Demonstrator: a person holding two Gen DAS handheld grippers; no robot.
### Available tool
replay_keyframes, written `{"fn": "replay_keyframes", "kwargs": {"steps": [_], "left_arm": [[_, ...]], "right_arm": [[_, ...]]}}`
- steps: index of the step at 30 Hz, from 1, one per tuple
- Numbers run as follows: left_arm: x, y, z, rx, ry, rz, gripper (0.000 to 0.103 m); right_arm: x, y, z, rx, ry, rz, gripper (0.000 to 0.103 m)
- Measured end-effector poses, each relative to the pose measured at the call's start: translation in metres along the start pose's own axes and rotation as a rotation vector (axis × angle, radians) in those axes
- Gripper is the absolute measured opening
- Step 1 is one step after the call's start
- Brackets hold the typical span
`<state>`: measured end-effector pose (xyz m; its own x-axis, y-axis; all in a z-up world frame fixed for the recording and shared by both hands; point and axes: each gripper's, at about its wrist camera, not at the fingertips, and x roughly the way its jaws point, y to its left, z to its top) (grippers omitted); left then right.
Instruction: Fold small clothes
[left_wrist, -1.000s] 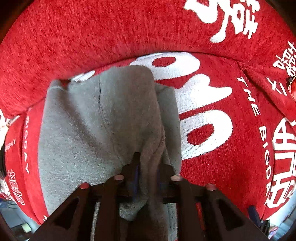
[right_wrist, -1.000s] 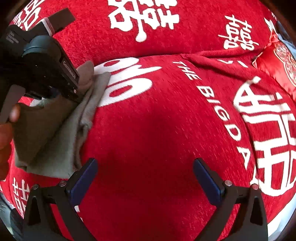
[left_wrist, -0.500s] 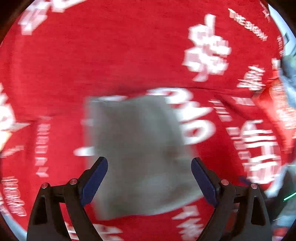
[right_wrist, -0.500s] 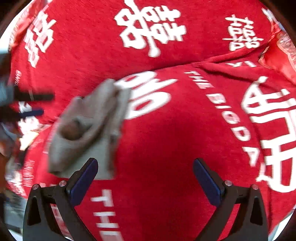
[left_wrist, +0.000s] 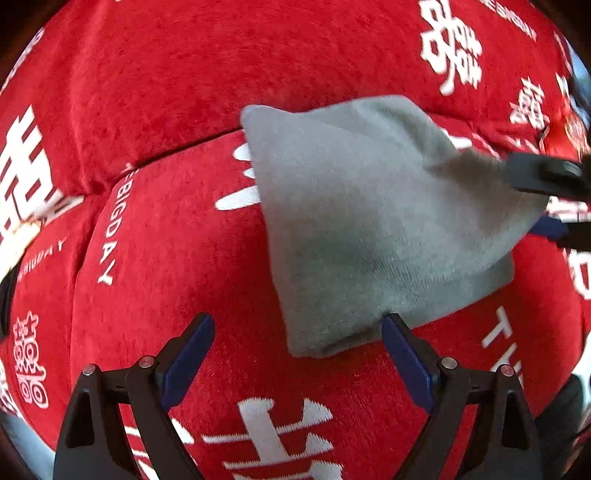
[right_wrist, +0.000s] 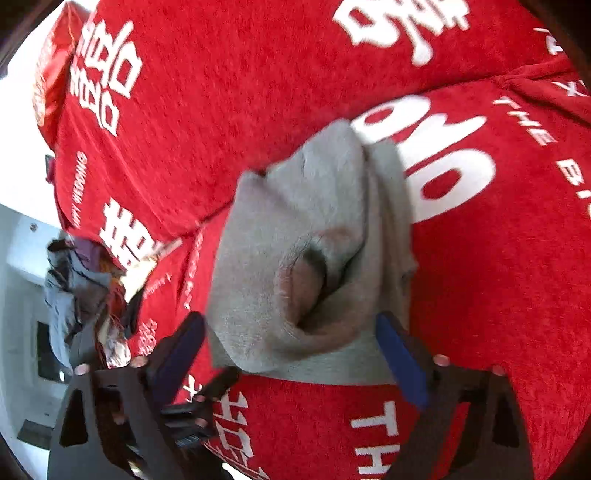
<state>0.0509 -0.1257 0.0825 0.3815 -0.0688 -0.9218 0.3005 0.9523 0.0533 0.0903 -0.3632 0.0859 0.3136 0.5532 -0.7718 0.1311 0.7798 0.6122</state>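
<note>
Now the small grey knitted garment (left_wrist: 369, 229) lies folded on the red plush cover printed with white characters (left_wrist: 166, 258). Pointing down, the left gripper (left_wrist: 297, 354) stands released, jaws wide, the cloth's near corner between its blue pads but untouched. The right gripper (right_wrist: 291, 347) (jaws closing) straddles the garment's rumpled near edge (right_wrist: 306, 295), its pads not yet pressing.

A red sofa cover (left_wrist: 184, 229) printed with white characters and "THE BIG DAY" spreads across both views; a jumbled clothes pile (right_wrist: 79, 280) sits beyond its edge.
</note>
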Motion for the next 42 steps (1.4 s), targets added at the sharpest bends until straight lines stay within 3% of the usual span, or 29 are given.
{"fn": "replay_keyframes", "kwargs": {"steps": [3,5,7,8,9,12,15,22,24,28,30,36,39,41,42], "left_arm": [[0.007,0.001,0.0,0.004,0.001,-0.012,0.092],[0.004,0.006,0.001,-0.014,-0.019,-0.046,0.092],[-0.001,0.016,-0.001,-0.04,-0.055,-0.016,0.092],[-0.001,0.03,-0.001,-0.105,-0.065,0.011,0.092],[0.001,0.037,-0.003,-0.152,-0.057,-0.003,0.092],[0.011,0.069,-0.013,-0.338,-0.005,-0.146,0.092],[0.02,0.063,-0.022,-0.313,0.029,-0.098,0.092],[0.004,0.058,-0.031,-0.274,0.045,-0.117,0.092],[-0.023,0.058,-0.03,-0.237,-0.005,-0.158,0.092],[-0.054,0.056,-0.012,-0.197,-0.089,-0.167,0.092],[-0.051,0.054,0.007,-0.201,-0.094,-0.18,0.092],[-0.014,0.032,0.049,-0.208,-0.04,-0.169,0.092],[-0.015,0.006,0.052,-0.159,-0.05,-0.207,0.092],[-0.016,-0.011,0.052,-0.118,-0.055,-0.226,0.092],[-0.017,-0.023,0.051,-0.088,-0.054,-0.223,0.092]], "right_arm": [[0.018,0.001,0.002,0.01,0.032,-0.055,0.056],[0.019,0.0,0.003,0.021,0.037,-0.056,0.03],[0.008,0.005,0.001,-0.007,-0.001,-0.051,0.019],[0.001,0.009,0.0,-0.034,-0.025,-0.054,0.016],[-0.007,0.013,-0.002,-0.059,-0.05,-0.058,0.016],[-0.013,0.004,-0.012,-0.044,-0.08,-0.048,0.014],[0.003,-0.017,-0.025,0.006,-0.047,-0.077,0.013],[0.01,-0.034,-0.04,0.022,-0.038,-0.054,0.016],[-0.007,-0.026,-0.037,-0.006,-0.037,-0.021,0.021],[-0.049,-0.015,-0.027,-0.093,-0.16,-0.063,0.066],[-0.058,-0.01,-0.014,-0.122,-0.215,-0.096,0.07],[-0.013,0.004,0.018,-0.153,-0.103,-0.096,0.065],[0.015,-0.002,0.033,-0.122,-0.039,-0.072,0.046],[0.029,-0.009,0.037,-0.124,0.002,-0.065,0.016],[0.032,-0.014,0.038,-0.124,0.012,-0.059,0.016]]}}
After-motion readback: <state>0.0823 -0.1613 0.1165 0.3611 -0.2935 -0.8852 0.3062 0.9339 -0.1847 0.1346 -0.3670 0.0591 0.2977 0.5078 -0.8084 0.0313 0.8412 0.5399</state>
